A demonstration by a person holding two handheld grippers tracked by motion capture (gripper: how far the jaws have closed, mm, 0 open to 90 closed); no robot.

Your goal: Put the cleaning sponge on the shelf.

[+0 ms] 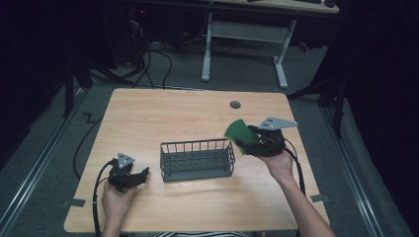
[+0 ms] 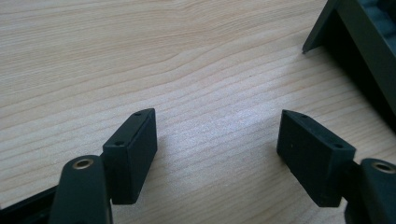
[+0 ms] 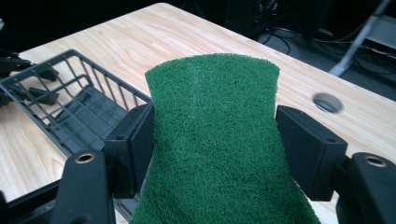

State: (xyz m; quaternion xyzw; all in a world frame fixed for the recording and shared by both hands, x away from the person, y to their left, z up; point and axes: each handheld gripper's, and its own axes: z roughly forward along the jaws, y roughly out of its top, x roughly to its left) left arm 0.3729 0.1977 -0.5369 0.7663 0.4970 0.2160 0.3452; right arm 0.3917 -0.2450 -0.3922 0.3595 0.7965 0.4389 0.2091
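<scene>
A green scouring pad (image 1: 238, 131) (image 3: 219, 140) is pinched between the jaws of my right gripper (image 1: 245, 140) (image 3: 215, 144), which is shut on it. It hangs in the air just beyond the right end of a dark wire basket (image 1: 196, 159) (image 3: 70, 107) standing on the wooden table (image 1: 173, 113). My left gripper (image 1: 143, 174) (image 2: 217, 144) rests low over the table to the left of the basket, open, with bare wood between its jaws. A corner of the basket (image 2: 355, 42) shows at the upper right of the left gripper view.
A round cable hole (image 1: 235, 104) (image 3: 327, 102) sits in the table behind the basket. A white-legged desk (image 1: 247, 34) stands across the floor beyond the table. Cables (image 1: 153, 64) lie on the floor at the back left.
</scene>
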